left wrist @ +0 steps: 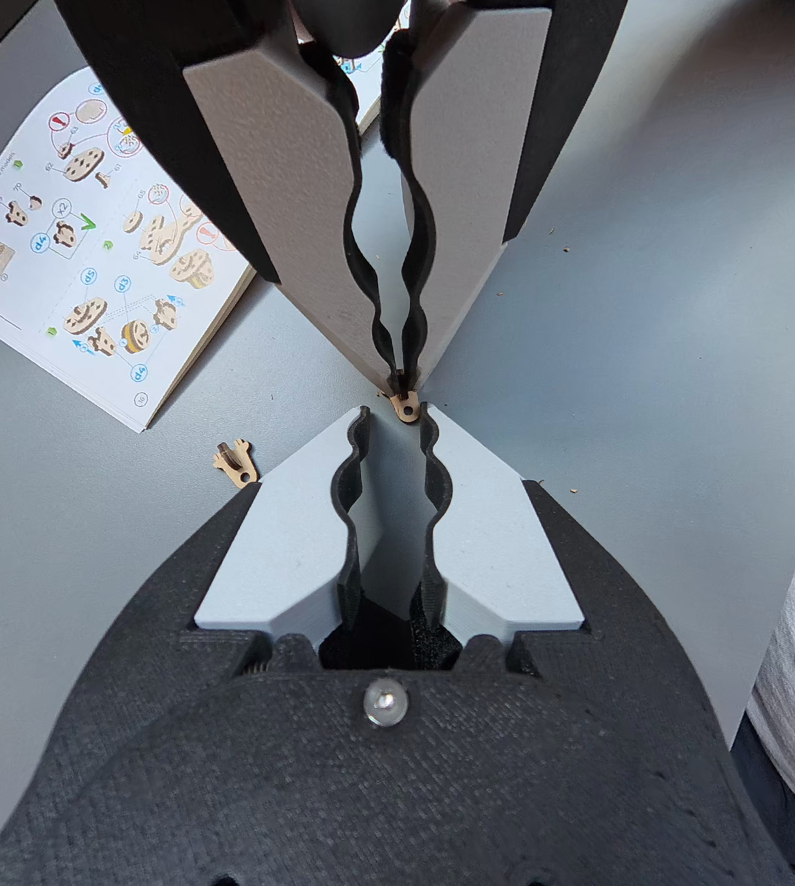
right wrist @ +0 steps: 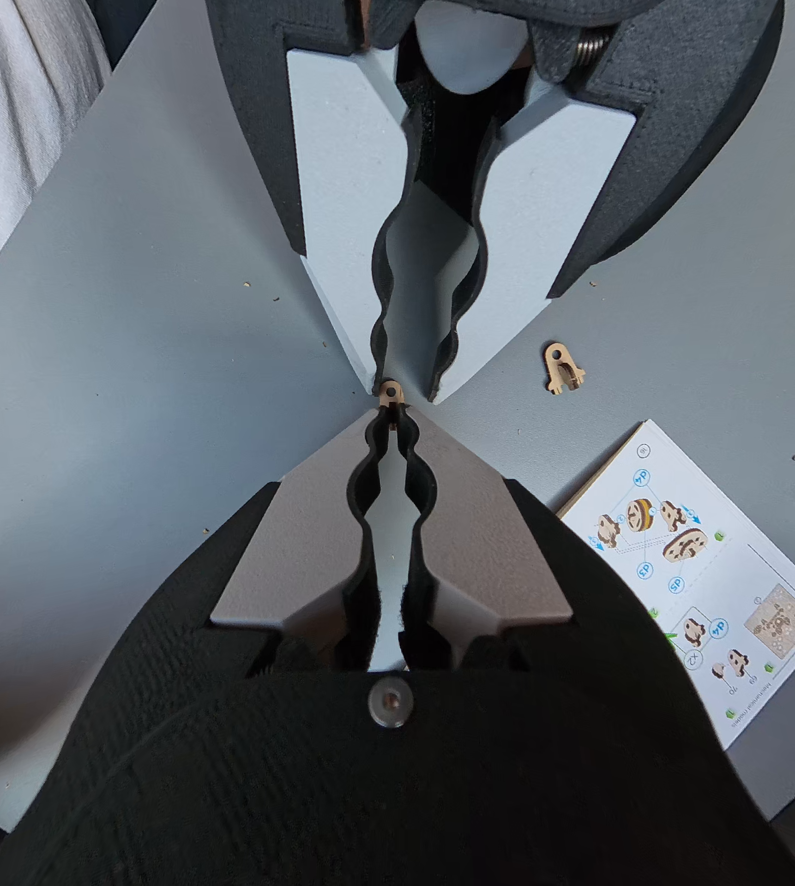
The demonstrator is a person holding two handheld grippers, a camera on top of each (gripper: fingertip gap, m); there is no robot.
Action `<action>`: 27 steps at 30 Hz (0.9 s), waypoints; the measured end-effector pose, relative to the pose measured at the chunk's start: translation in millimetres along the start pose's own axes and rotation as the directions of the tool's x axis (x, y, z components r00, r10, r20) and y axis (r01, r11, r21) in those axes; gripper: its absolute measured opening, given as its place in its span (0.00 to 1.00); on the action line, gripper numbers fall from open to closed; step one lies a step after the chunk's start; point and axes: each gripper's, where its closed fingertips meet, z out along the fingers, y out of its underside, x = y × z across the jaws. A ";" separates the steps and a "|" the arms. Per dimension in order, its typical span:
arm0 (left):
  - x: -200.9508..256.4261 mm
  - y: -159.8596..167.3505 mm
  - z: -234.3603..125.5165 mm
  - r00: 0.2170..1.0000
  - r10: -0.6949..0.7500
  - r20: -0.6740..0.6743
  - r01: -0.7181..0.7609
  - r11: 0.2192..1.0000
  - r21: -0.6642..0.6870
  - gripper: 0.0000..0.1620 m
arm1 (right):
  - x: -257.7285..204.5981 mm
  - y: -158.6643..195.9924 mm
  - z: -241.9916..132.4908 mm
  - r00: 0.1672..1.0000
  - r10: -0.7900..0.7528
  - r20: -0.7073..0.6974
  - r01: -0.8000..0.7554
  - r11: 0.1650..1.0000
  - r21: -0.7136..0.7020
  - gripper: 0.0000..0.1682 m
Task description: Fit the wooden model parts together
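My left tool (left wrist: pixel 394 412) is standing apart over the grey surface (left wrist: pixel 626 359). My right tool (right wrist: pixel 393 416) is pinching a small wooden part (right wrist: pixel 391 394) tip to tip with it. Another part (right wrist: pixel 561 368) is lying beside the booklet (right wrist: pixel 721 575), crumbs scattered around.

A small tan wooden tab (left wrist: pixel 407 409) with a round hole sticks up; a pronged piece (left wrist: pixel 236 461) lies flat nearby.

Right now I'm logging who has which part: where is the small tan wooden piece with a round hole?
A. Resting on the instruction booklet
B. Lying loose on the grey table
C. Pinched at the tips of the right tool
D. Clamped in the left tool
C: the small tan wooden piece with a round hole sticks out from the closed tips of the right tool; the left tool is open around it.
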 end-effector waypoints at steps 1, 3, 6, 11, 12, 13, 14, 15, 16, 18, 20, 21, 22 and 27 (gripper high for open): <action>0.0 0.0 0.0 1.000 -0.001 0.000 0.001 1.000 0.000 0.12 | -0.2 0.2 0.0 1.000 -0.004 0.000 0.004 1.000 -0.001 0.02; 0.0 0.0 0.0 1.000 -0.001 -0.001 0.001 1.000 0.000 0.12 | -0.1 0.8 0.1 1.000 -0.012 -0.004 0.012 1.000 -0.010 0.02; 0.3 0.2 -0.3 1.000 0.002 -0.003 -0.002 1.000 0.002 0.11 | 0.2 1.0 0.3 1.000 -0.019 -0.007 0.019 0.999 -0.028 0.02; 4.8 -0.9 -4.2 1.000 0.015 -0.023 -0.015 1.000 0.019 0.06 | 0.2 1.9 0.4 1.000 -0.007 -0.009 0.006 0.999 -0.050 0.02; 5.7 -3.3 -7.9 1.000 0.018 -0.020 -0.017 0.999 0.045 0.05 | 0.1 2.0 0.4 1.000 0.004 -0.008 -0.005 0.998 -0.059 0.02; 6.0 -7.0 -12.8 1.000 0.020 -0.012 -0.019 0.997 0.079 0.06 | 0.2 2.1 0.4 1.000 0.001 -0.011 -0.002 0.998 -0.067 0.02; 6.6 -10.4 -18.0 1.000 0.017 -0.009 -0.016 0.994 0.109 0.06 | 0.2 2.1 0.5 1.000 -0.006 -0.016 0.004 0.997 -0.072 0.02; 6.9 -13.5 -23.9 1.000 0.006 -0.009 -0.005 0.991 0.135 0.07 | 0.2 2.2 0.5 1.000 -0.007 -0.021 0.006 0.997 -0.077 0.02; 5.9 -16.6 -30.3 1.000 -0.010 -0.005 0.011 0.986 0.166 0.08 | 0.2 2.2 0.5 1.000 -0.007 -0.025 0.005 0.997 -0.082 0.02; 2.3 -17.6 -44.0 0.999 -0.047 0.009 0.044 0.976 0.213 0.09 | 0.3 2.5 0.6 1.000 0.002 -0.026 -0.005 0.995 -0.098 0.02; -2.7 -10.0 -56.0 0.996 -0.082 0.028 0.074 0.973 0.217 0.08 | 0.1 2.8 0.6 1.000 0.014 -0.024 -0.017 0.991 -0.133 0.02; -5.4 -5.1 -61.6 0.994 -0.097 0.042 0.086 0.973 0.213 0.08 | 0.1 2.9 0.8 1.000 0.017 -0.023 -0.020 0.987 -0.160 0.02; -7.0 -0.9 -67.1 0.993 -0.108 0.052 0.094 0.973 0.213 0.08 | 0.1 2.9 1.0 1.000 0.017 -0.026 -0.022 0.982 -0.189 0.02; -11.3 7.0 -95.7 0.985 -0.134 0.108 0.104 0.964 0.246 0.08 | 0.0 4.0 2.5 0.999 0.017 -0.047 -0.030 0.956 -0.292 0.02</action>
